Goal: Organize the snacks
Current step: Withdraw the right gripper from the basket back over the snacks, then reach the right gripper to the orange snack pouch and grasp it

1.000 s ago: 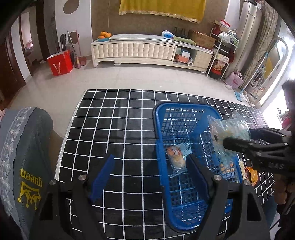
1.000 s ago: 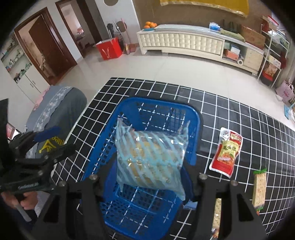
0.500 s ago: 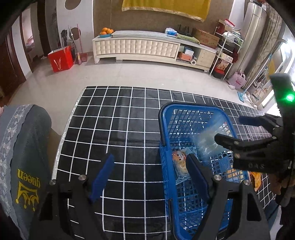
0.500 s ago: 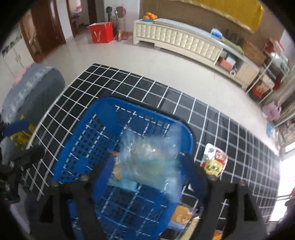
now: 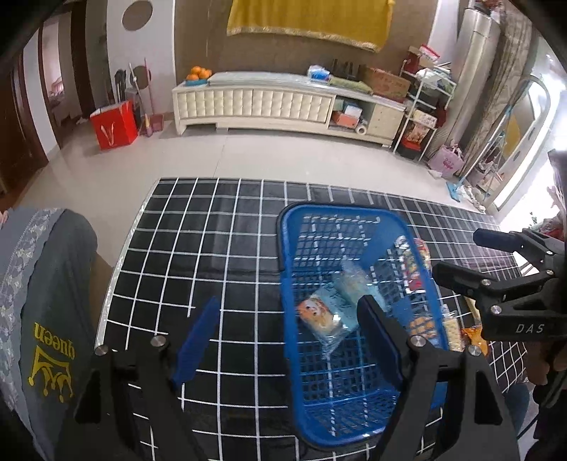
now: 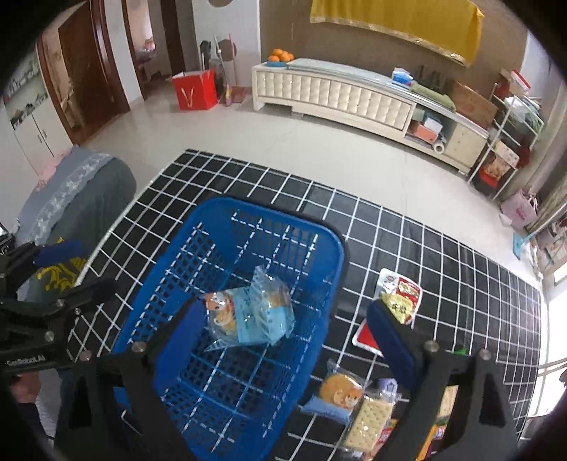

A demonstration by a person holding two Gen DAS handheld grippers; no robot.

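A black cloth with a white grid pattern (image 6: 443, 255) covers the surface, which stands in a living room with a pale tiled floor (image 5: 248, 156). Along the far wall runs a long cream cabinet with a tufted front (image 5: 255, 103); a blue dish of oranges (image 5: 198, 74) sits on its left end and a yellow cloth with a fringed hem (image 5: 308, 17) hangs above it. A red paper bag (image 5: 113, 124) stands on the floor to the cabinet's left. A grey cushion printed with a yellow crown (image 5: 46, 305) lies against the left edge of the surface.

A blue plastic lattice basket (image 6: 269, 227) sits on the cloth toward the near edge. Inside it lie two clear packets: a pale blue striped bag of pastry (image 6: 269, 312) resting partly over a small wrapped cake with an orange cartoon label (image 6: 221, 314).

On the cloth just right of the basket lies a red and white snack pouch (image 6: 400, 294); at the near edge are a round cookie in blue wrapping (image 6: 340, 390) and a pack of pale crackers (image 6: 372, 418).

The right claw (image 6: 283, 337) hovers over the basket's right rim, its jaws opening with nothing pinched between them. The left claw (image 5: 283, 329) is spread and empty over the basket's left wall.
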